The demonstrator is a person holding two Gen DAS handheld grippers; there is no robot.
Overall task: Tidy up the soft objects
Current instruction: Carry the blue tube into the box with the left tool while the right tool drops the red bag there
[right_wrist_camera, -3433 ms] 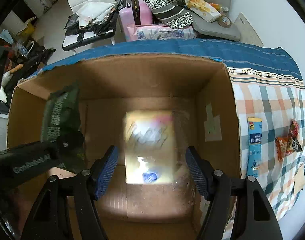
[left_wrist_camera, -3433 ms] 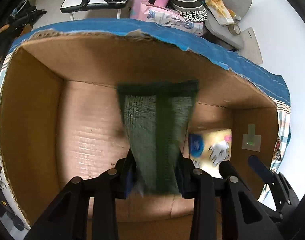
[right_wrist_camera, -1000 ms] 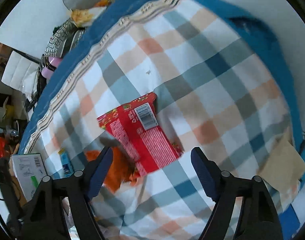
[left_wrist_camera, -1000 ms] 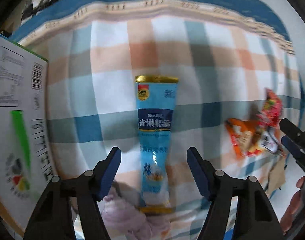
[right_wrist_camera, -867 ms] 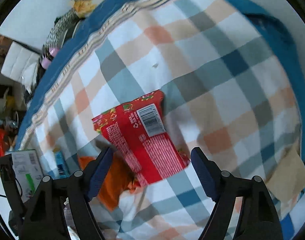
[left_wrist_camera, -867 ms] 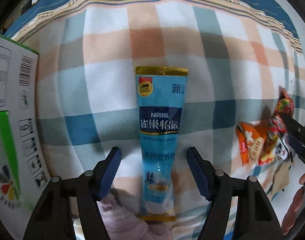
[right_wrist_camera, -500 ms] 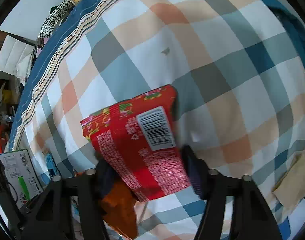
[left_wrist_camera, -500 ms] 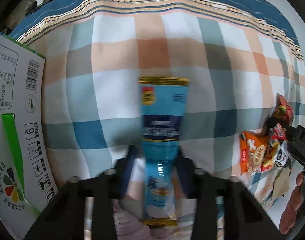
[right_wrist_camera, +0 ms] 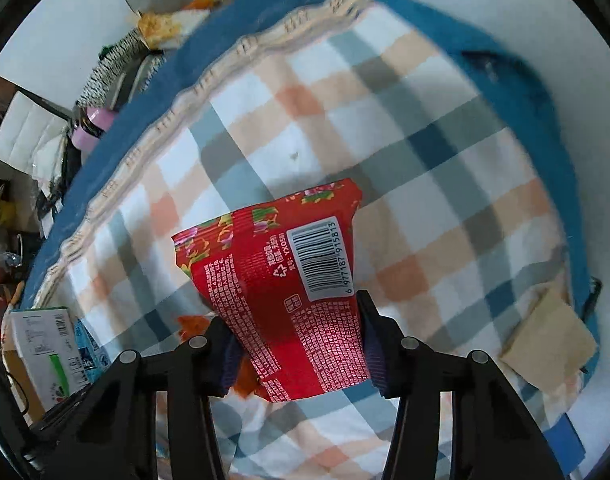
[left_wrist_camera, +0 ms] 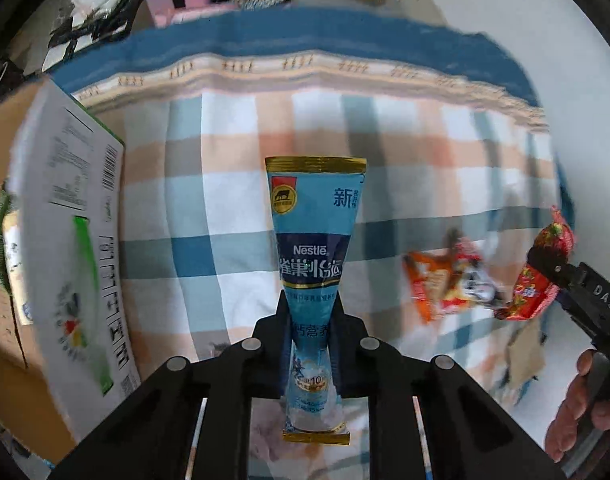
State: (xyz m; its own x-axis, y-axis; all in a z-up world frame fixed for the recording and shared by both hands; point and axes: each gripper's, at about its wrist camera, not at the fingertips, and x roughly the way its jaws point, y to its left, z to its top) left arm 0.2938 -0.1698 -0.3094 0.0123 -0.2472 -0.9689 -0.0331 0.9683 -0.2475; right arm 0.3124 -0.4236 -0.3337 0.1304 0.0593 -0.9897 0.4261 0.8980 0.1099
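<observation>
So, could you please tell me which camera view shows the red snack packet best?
The right wrist view: the red snack packet fills the centre, barcode readable, clamped in the right hand-held gripper. The left wrist view shows it only small and blurred at its right edge.

The left hand-held gripper point(left_wrist_camera: 311, 320) is clamped on a long blue Nestle sachet point(left_wrist_camera: 313, 256), pinching its narrowed lower part — the gold-edged top end fans out wide beyond the fingertips. Behind it lies a checked cloth point(left_wrist_camera: 233, 184) with a blue border. A cardboard box point(left_wrist_camera: 71, 240) with a white printed flap stands at the left. At the right, an orange snack packet point(left_wrist_camera: 445, 284) lies on the cloth, and the right hand-held gripper point(left_wrist_camera: 545, 268) grips a red packet point(left_wrist_camera: 539, 280) — a hand point(left_wrist_camera: 585, 404) shows below it.
</observation>
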